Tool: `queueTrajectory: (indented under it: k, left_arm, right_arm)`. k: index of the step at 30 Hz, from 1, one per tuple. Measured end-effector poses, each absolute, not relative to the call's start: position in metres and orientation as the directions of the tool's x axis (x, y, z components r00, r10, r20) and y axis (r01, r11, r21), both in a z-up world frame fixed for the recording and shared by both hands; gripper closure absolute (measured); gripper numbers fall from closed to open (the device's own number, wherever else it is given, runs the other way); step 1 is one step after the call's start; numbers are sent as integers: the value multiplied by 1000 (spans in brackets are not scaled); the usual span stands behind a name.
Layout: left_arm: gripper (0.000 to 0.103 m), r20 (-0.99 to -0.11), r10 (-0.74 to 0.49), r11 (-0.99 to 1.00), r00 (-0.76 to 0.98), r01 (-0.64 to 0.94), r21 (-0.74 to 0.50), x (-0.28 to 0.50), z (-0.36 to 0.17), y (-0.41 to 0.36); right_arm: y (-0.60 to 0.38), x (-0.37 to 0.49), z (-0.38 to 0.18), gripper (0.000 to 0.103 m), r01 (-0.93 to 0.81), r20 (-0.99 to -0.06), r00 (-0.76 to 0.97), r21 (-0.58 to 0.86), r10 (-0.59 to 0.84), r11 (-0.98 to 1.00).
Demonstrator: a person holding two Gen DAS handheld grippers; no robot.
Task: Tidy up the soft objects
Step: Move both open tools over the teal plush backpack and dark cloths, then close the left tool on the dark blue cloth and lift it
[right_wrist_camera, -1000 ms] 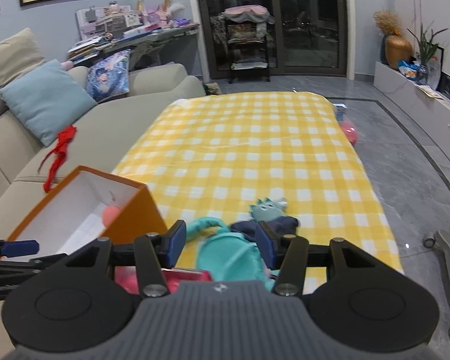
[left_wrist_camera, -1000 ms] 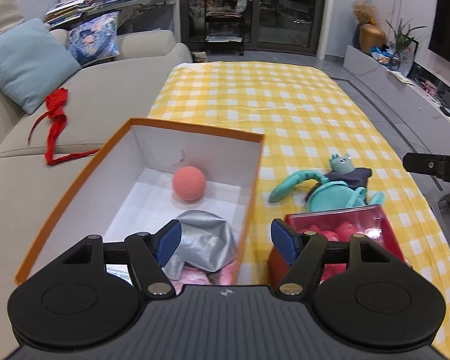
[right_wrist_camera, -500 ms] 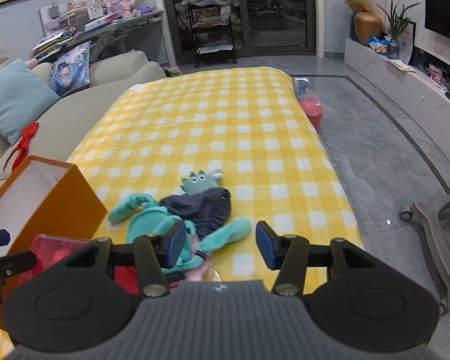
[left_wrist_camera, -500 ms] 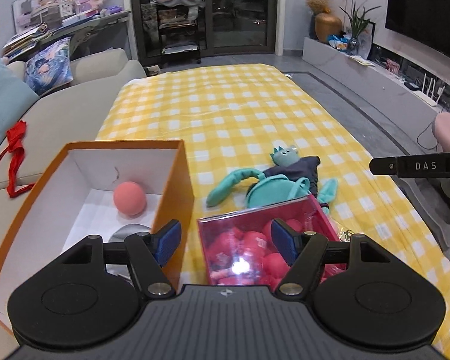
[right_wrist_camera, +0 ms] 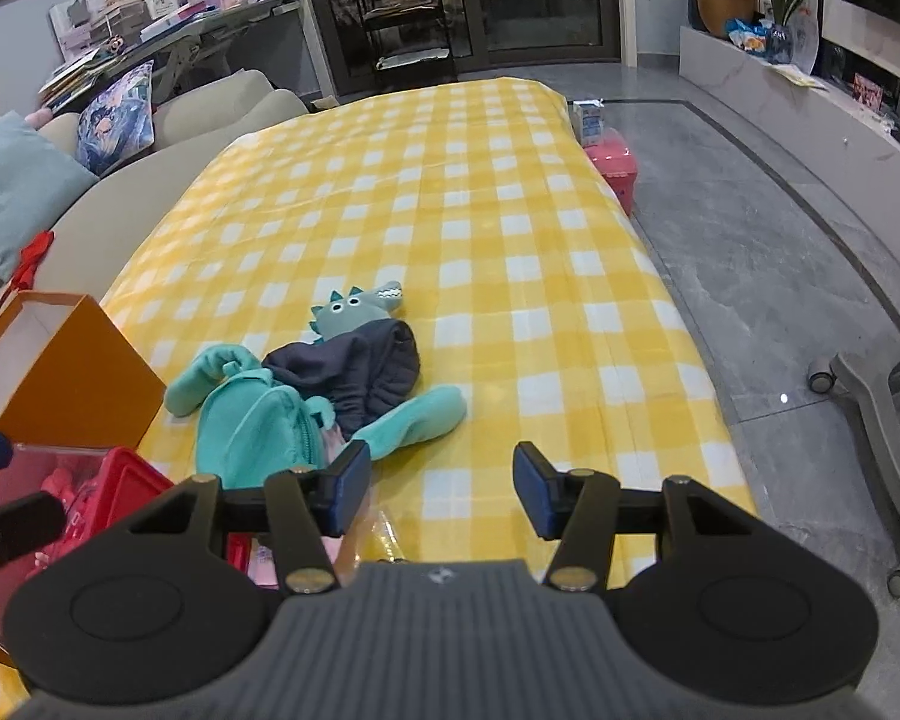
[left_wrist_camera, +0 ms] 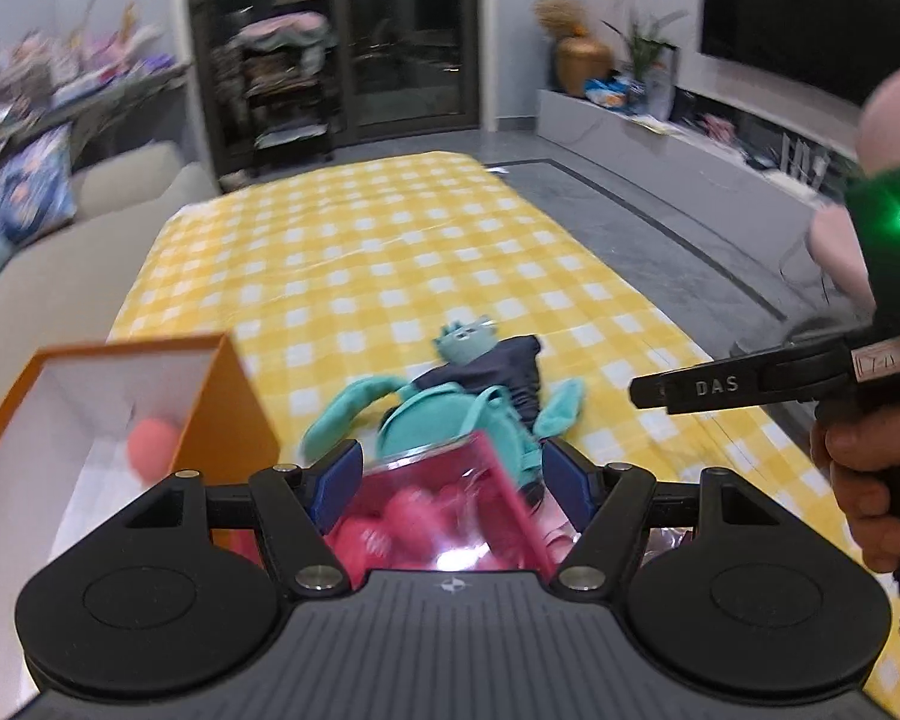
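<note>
Teal dinosaur plush (right_wrist_camera: 330, 396) lies on the yellow checked cloth (right_wrist_camera: 450, 210), long axis running toward the left of the right gripper (right_wrist_camera: 435, 489), the nearer one, jaws released and empty; left gripper (left_wrist_camera: 450, 480) likewise released above the pink box (left_wrist_camera: 444, 510).

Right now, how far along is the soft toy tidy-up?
Partly done: a pink ball already lies in the orange box. Nothing is in hand; the left gripper and right gripper are both open and empty. Left: the teal plush dinosaur still lies on the yellow checked cloth, beside the pink clear box.
</note>
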State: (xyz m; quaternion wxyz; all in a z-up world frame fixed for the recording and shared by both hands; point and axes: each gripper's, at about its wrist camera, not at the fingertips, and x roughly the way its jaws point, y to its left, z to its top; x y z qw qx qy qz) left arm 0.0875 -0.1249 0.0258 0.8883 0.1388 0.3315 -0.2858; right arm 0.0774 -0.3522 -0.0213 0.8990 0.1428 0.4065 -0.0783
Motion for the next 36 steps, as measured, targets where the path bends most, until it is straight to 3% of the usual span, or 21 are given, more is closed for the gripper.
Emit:
queueTrajectory:
  k: [3,6,12,17,19,33,34,36]
  left_arm:
    - [19,-677,-421,770,604,632,85,100,30,-139]
    - [17,-744,-418,717,522,692,82,132,33,-153]
    - [17,-867,-261,560,423,798,221,190,24,-190]
    - [17,-949,-208,497,236,861,105,225,5,-205]
    - [18,-964,-186,462,192,883,87,233,-1,-214]
    - [18,-981,-127,347,144,933,92,260,-56,-279]
    - [21,-986,-96,347,139,933,98,262,-62,-282]
    - [39,-990,-37,347,136,931,115,263,-74,-287]
  right_arm:
    - [-354,81,-26,45,203,-770,638,195,22,959]
    - [-351,85,-29,44,158,-785,619,177,42,971]
    - [-349,93,-37,44,145,-812,581,169,55,975]
    - [-348,99,-44,43,142,-827,558,185,76,972]
    - [-349,101,-46,38,137,-834,546,185,81,973]
    - [-358,100,-57,38,163,-837,538,216,97,963]
    - [-359,100,-56,38,165,-836,540,220,98,962]
    - [-361,101,-56,38,168,-834,542,226,101,960]
